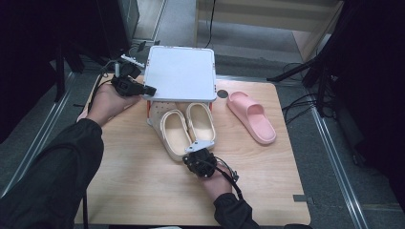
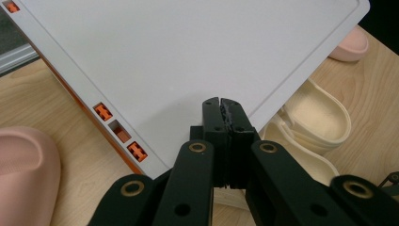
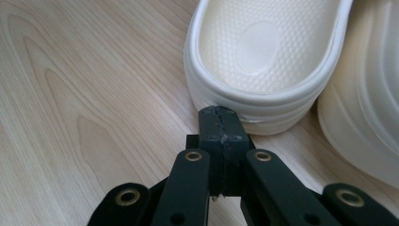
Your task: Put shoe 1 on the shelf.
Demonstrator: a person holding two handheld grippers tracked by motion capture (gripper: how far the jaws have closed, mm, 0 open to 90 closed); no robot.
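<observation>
Right gripper view puts my right gripper (image 3: 220,113), jaws pressed together and pinching nothing, right at the heel rim of the cream clog (image 3: 268,52). The clog's long axis runs straight away from the tips, toward the white rack (image 1: 179,74) its toe sits under. My left gripper (image 2: 221,104), likewise closed and empty, rests on that rack's top, farther off.

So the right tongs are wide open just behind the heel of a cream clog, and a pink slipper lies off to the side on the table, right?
Not quite: the right tongs are shut, jaws pressed together, as the right gripper view shows. They do sit just behind the cream clog heel, and the pink slipper lies aside.
</observation>
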